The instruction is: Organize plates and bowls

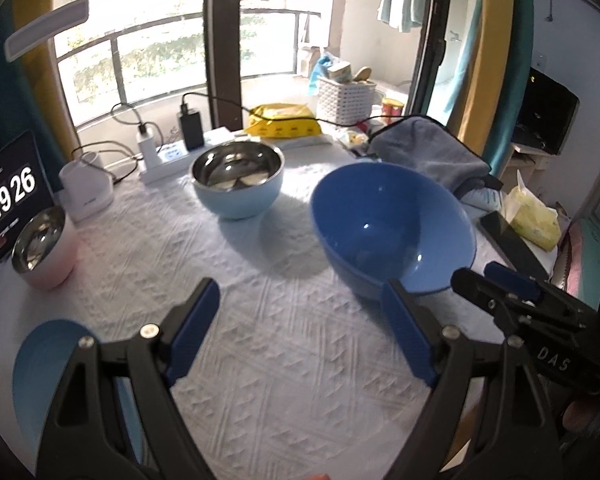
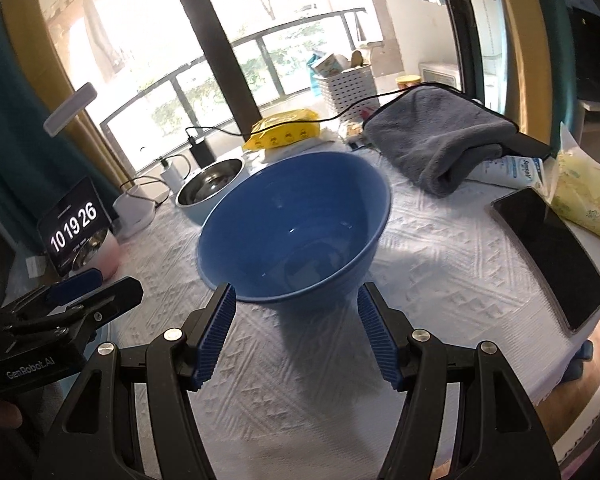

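A large dark blue bowl stands upright on the white tablecloth. My right gripper is open, its jaws either side of the bowl's near base, not touching it; it also shows in the left wrist view. My left gripper is open and empty over bare cloth, left of the blue bowl; it shows in the right wrist view. A light blue bowl with a steel inside stands behind. A pink steel-lined cup stands at the left. A light blue plate lies at the near left.
A grey towel, a black phone, a yellow tissue pack, a power strip with chargers, a clock display and a white basket ring the table.
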A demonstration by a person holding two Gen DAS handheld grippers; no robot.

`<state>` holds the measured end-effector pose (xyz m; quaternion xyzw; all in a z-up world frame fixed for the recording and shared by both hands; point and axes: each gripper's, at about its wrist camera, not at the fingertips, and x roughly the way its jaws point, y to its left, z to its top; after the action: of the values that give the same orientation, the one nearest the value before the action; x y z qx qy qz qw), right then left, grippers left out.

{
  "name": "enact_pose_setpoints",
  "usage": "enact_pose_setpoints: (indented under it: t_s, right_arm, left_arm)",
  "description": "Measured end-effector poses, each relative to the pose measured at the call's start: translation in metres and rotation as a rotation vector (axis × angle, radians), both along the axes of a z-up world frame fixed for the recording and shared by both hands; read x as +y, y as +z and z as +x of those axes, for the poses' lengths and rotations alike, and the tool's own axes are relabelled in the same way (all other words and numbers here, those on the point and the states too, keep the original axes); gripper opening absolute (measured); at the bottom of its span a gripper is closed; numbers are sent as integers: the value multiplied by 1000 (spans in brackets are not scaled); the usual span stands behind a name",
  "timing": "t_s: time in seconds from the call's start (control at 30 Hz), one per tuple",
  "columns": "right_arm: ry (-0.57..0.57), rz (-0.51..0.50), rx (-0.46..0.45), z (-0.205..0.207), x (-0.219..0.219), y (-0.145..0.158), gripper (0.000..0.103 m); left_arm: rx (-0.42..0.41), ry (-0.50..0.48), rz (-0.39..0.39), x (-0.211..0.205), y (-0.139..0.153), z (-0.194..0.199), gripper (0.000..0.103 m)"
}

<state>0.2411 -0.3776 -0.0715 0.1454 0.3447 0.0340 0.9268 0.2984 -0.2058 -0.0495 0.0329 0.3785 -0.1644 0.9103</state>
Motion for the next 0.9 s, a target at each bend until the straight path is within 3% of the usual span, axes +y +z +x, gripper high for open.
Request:
enact_pose_setpoints:
  t_s: [0.73, 0.83, 0.9]
  right_arm:
    - [-72, -12, 39, 40, -37, -23, 66]
    - [-76, -15, 41, 46, -39, -26, 65]
    - [-73, -9, 43, 50, -40, -28, 61]
  left_arm:
    - [81, -19, -5, -36, -39, 50, 83]
    - [91, -24, -7, -39, -43, 55, 72]
    - [105, -27, -8, -41, -46, 58, 60]
